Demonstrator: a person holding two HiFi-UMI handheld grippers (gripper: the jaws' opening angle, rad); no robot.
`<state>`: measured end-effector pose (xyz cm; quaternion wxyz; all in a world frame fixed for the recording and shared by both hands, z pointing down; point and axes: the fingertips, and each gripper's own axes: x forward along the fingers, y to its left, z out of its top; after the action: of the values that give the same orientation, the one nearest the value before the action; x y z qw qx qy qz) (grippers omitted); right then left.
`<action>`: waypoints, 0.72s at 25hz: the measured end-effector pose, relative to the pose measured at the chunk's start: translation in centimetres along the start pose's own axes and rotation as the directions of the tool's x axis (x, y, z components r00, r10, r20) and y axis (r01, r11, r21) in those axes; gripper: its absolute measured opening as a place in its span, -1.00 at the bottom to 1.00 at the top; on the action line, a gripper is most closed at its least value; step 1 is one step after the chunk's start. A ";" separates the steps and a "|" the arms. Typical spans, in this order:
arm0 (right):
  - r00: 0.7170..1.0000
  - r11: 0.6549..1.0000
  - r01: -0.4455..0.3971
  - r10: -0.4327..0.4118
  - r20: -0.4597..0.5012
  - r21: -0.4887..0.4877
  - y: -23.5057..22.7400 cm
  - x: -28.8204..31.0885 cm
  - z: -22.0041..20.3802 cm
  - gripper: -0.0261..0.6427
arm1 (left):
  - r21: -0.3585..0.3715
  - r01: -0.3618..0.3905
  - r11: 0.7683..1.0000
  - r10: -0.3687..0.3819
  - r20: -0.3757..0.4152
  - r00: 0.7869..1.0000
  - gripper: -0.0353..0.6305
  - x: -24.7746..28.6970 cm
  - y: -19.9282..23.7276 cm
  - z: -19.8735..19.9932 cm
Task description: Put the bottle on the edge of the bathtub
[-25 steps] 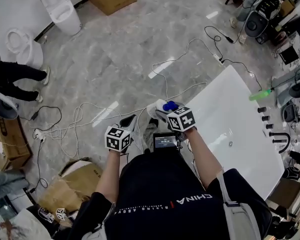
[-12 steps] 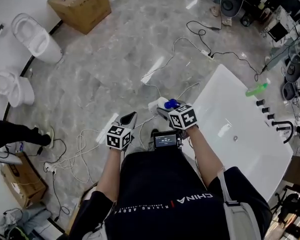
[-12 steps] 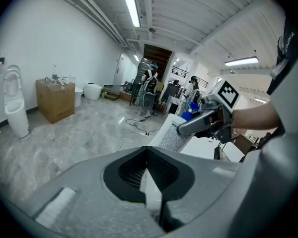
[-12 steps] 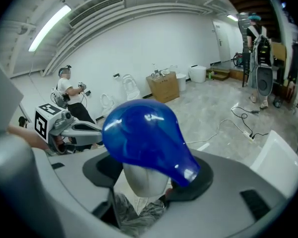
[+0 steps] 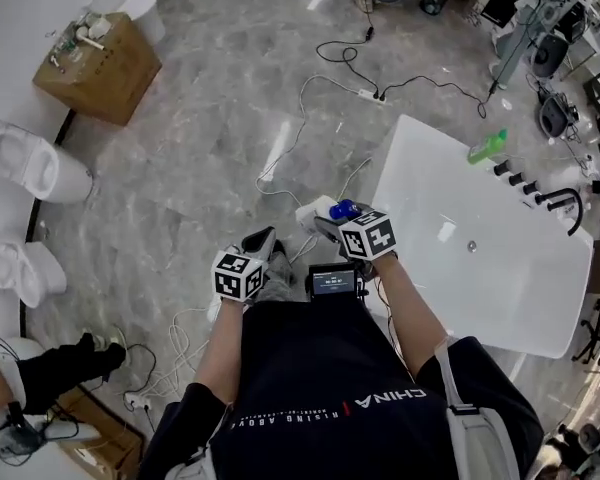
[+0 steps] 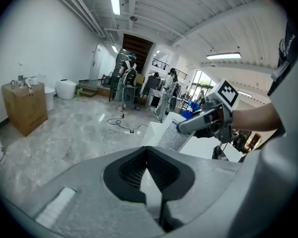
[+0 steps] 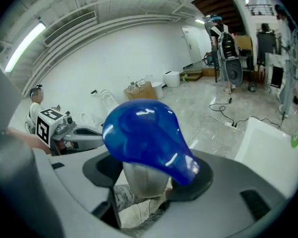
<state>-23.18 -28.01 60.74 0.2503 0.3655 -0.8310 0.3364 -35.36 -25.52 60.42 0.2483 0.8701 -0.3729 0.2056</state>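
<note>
My right gripper (image 5: 325,223) is shut on a white bottle (image 5: 315,215) with a blue cap (image 5: 342,209), held in the air above the floor just left of the white bathtub (image 5: 480,268). In the right gripper view the blue cap (image 7: 146,138) fills the middle, with the bottle's neck between the jaws of my right gripper (image 7: 148,175). My left gripper (image 5: 258,243) hangs empty to the left with its jaws together. The left gripper view shows my left gripper (image 6: 148,150) and the held bottle (image 6: 175,138) off to the right.
A green bottle (image 5: 488,148) and black tap fittings (image 5: 540,193) sit on the tub's far rim. Cables and a power strip (image 5: 370,95) lie on the marble floor. A cardboard box (image 5: 98,68) and toilets (image 5: 25,163) stand at left. Someone's legs (image 5: 60,368) show at lower left.
The view has swung round: box and toilets slid down and left, and the bathtub now lies more squarely to the right. Both grippers keep their places in view, the bottle still held.
</note>
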 end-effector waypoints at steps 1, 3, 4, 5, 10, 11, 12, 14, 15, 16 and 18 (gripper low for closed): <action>1.000 1.000 0.020 -0.020 0.010 0.021 -0.7 0.1 0.5 -0.10 | 0.012 0.026 1.000 -0.026 -0.012 1.000 -0.87 1.0 0.4 0.7; 0.998 0.997 0.056 -0.058 0.024 0.059 -2.2 0.2 1.6 -0.10 | 0.037 0.075 0.997 -0.073 -0.041 0.996 -0.87 3.0 1.2 2.1; 0.997 0.995 0.072 -0.074 0.028 0.075 -3.0 0.3 2.1 -0.10 | 0.050 0.097 0.994 -0.094 -0.054 0.994 -0.87 3.9 1.6 2.9; 0.995 0.992 0.088 -0.091 0.032 0.090 -3.7 0.4 2.7 -0.10 | 0.066 0.119 0.991 -0.115 -0.063 0.991 -0.87 4.9 1.9 3.8; 0.979 0.967 0.181 -0.194 0.060 0.180 -7.0 1.1 5.3 -0.10 | 0.132 0.234 0.963 -0.222 -0.099 0.970 -0.87 8.9 3.9 7.7; 0.975 0.961 0.196 -0.212 0.064 0.197 -7.4 1.3 5.7 -0.10 | 0.139 0.253 0.957 -0.239 -0.107 0.965 -0.87 9.5 4.4 8.2; 0.971 0.954 0.210 -0.229 0.068 0.212 -7.8 1.5 6.2 -0.10 | 0.146 0.271 0.951 -0.256 -0.116 0.960 -0.87 10.2 4.8 8.7; 0.962 0.940 0.239 -0.264 0.073 0.242 -8.6 1.7 6.9 -0.10 | 0.162 0.309 0.937 -0.289 -0.133 0.948 -0.87 11.3 5.5 9.7; 0.957 0.932 0.254 -0.281 0.073 0.257 -8.9 1.8 7.2 -0.10 | 0.169 0.327 0.930 -0.306 -0.142 0.941 -0.87 11.9 5.8 10.1; 0.952 0.924 0.269 -0.298 0.072 0.273 -9.3 1.8 7.4 -0.10 | 0.176 0.345 0.922 -0.321 -0.151 0.935 -0.87 12.4 6.0 10.5; 0.940 0.905 0.298 -0.333 0.070 0.304 -10.0 1.7 7.6 -0.10 | 0.186 0.376 0.908 -0.348 -0.165 0.923 -0.87 13.3 6.5 11.3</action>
<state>-17.70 -39.49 60.66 0.1949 0.5475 -0.7161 0.3865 -29.80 -43.28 60.45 0.2104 0.9307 -0.1639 0.2502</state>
